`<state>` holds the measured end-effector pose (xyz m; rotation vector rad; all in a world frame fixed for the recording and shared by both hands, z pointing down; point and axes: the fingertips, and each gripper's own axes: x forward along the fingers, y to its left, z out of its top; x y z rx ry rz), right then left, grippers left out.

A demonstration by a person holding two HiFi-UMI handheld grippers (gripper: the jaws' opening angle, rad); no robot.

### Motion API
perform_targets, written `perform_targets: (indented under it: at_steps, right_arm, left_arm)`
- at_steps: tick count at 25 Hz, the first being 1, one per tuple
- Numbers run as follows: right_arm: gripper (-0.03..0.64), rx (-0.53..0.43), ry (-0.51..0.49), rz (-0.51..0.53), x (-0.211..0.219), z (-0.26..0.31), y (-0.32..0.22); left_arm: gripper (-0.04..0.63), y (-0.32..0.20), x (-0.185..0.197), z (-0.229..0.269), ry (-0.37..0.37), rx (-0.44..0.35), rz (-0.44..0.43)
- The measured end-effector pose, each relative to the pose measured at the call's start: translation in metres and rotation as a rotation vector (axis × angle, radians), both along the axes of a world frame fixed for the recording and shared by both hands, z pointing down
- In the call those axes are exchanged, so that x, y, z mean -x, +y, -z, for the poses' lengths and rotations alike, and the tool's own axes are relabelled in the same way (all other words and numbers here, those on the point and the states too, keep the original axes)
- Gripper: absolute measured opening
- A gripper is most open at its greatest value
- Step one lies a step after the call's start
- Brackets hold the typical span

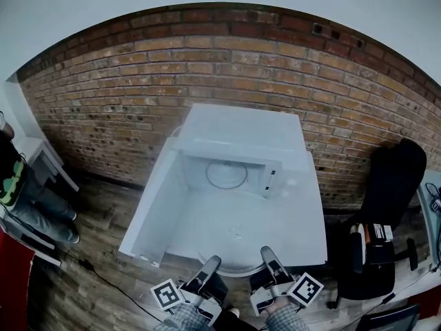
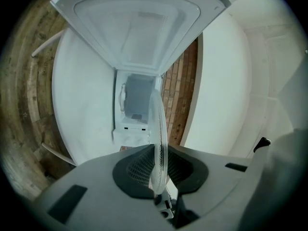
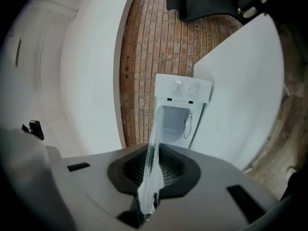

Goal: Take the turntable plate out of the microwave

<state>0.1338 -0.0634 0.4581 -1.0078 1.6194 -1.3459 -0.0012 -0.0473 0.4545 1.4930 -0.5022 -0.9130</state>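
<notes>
The clear glass turntable plate (image 1: 238, 252) hangs over the front edge of the white table (image 1: 303, 226), outside the white microwave (image 1: 241, 140). My left gripper (image 1: 211, 263) is shut on the plate's left rim, and my right gripper (image 1: 268, 255) is shut on its right rim. In the left gripper view the plate (image 2: 159, 143) stands edge-on between the dark pads. The right gripper view shows the plate (image 3: 152, 153) the same way. The microwave door (image 1: 153, 209) swings wide open to the left. A ring (image 1: 226, 174) lies on the cavity floor.
A brick wall (image 1: 138, 81) runs behind the table. A black office chair (image 1: 389, 205) stands to the right. At the left edge a person's legs (image 1: 38, 209) show beside a small white table (image 1: 48, 158). A cable (image 1: 103, 278) lies on the wooden floor.
</notes>
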Motion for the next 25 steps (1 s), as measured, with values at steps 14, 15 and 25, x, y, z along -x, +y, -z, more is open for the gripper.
perform_targets:
  at_steps: [14, 15, 25]
  right_arm:
    - [0.043, -0.026, -0.01, -0.072, 0.007, 0.025, 0.024]
    - [0.043, -0.024, -0.01, -0.076, 0.007, 0.026, 0.024]
    - [0.043, -0.029, -0.001, -0.107, 0.012, 0.033, 0.025]
  left_arm:
    - [0.052, 0.014, 0.009, 0.026, -0.016, -0.019, -0.079]
    - [0.051, 0.013, 0.009, 0.027, -0.015, -0.02, -0.082]
    - [0.052, 0.009, 0.014, 0.037, -0.01, -0.044, -0.113]
